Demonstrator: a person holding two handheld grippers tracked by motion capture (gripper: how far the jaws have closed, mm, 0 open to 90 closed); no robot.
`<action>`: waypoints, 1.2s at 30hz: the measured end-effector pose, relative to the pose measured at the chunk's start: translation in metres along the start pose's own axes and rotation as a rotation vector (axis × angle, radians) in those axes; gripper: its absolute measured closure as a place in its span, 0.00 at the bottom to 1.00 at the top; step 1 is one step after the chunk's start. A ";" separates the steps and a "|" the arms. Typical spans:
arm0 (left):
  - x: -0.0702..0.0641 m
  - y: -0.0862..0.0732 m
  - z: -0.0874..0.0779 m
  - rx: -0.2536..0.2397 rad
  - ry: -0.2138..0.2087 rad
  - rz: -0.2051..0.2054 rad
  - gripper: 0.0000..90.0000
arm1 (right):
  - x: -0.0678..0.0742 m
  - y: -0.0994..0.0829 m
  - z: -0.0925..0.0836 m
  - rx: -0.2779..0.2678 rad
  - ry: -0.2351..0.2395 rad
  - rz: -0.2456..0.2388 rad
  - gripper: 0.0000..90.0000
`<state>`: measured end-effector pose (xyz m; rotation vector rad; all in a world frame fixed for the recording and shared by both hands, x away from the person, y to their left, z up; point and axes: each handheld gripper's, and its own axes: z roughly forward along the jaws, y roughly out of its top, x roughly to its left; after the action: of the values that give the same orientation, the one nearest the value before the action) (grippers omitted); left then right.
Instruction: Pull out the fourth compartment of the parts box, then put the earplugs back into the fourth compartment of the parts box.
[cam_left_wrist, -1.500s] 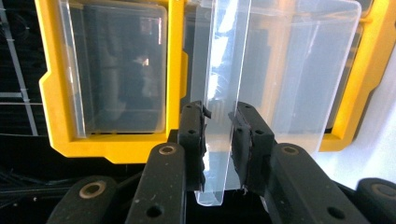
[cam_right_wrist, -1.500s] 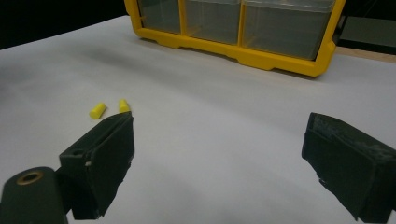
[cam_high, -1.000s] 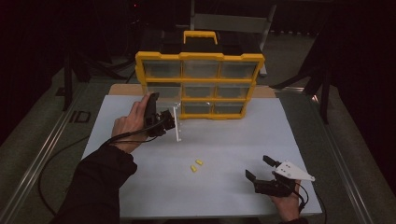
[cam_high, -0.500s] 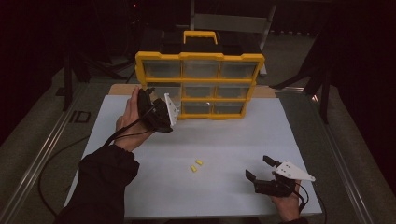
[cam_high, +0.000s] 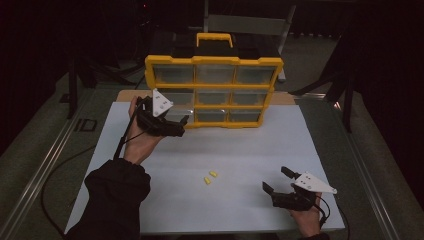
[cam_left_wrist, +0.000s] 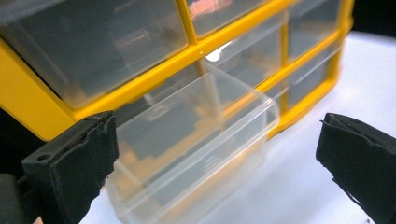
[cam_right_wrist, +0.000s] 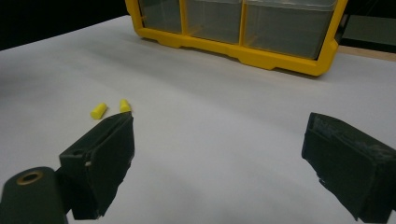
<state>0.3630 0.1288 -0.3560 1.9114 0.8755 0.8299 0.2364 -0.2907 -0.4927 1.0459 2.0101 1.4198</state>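
Note:
A yellow organizer (cam_high: 214, 89) with clear drawers stands at the back of the white table (cam_high: 240, 150). One clear drawer (cam_left_wrist: 196, 140) in its left column, below the top row, sticks out; it looks empty. My left gripper (cam_high: 182, 126) hovers just in front of that drawer (cam_high: 176, 113). Its jaws have opened wider within the last second and stand open (cam_left_wrist: 215, 126), touching nothing. Two yellow earplugs (cam_high: 210, 177) lie on the table's middle front, also seen as earplugs (cam_right_wrist: 109, 108). My right gripper (cam_high: 275, 178) rests open at the front right, empty (cam_right_wrist: 219, 119).
The organizer's base (cam_right_wrist: 261, 56) has a black top with a yellow handle (cam_high: 214, 39). A cable (cam_high: 60, 175) trails off the table's left side. Metal rails (cam_high: 45, 160) run along the table's left side.
My left gripper has risen and moved back and right, up to the organizer's left column, and has turned so its grey plate faces up. The right hand has stayed put.

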 end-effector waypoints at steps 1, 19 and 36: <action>0.005 -0.005 -0.003 -0.034 -0.024 -0.069 0.00 | 0.000 0.000 0.000 0.000 -0.001 0.000 0.10; 0.024 -0.056 -0.057 -0.112 0.045 -0.102 0.00 | -0.002 0.000 0.000 -0.008 0.001 0.016 0.10; 0.022 -0.119 -0.083 -0.130 0.072 -0.169 0.00 | -0.008 0.004 -0.002 -0.011 0.014 0.049 0.10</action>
<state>0.2778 0.2281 -0.4223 1.6790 0.9875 0.8370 0.2412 -0.2971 -0.4886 1.0903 1.9969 1.4655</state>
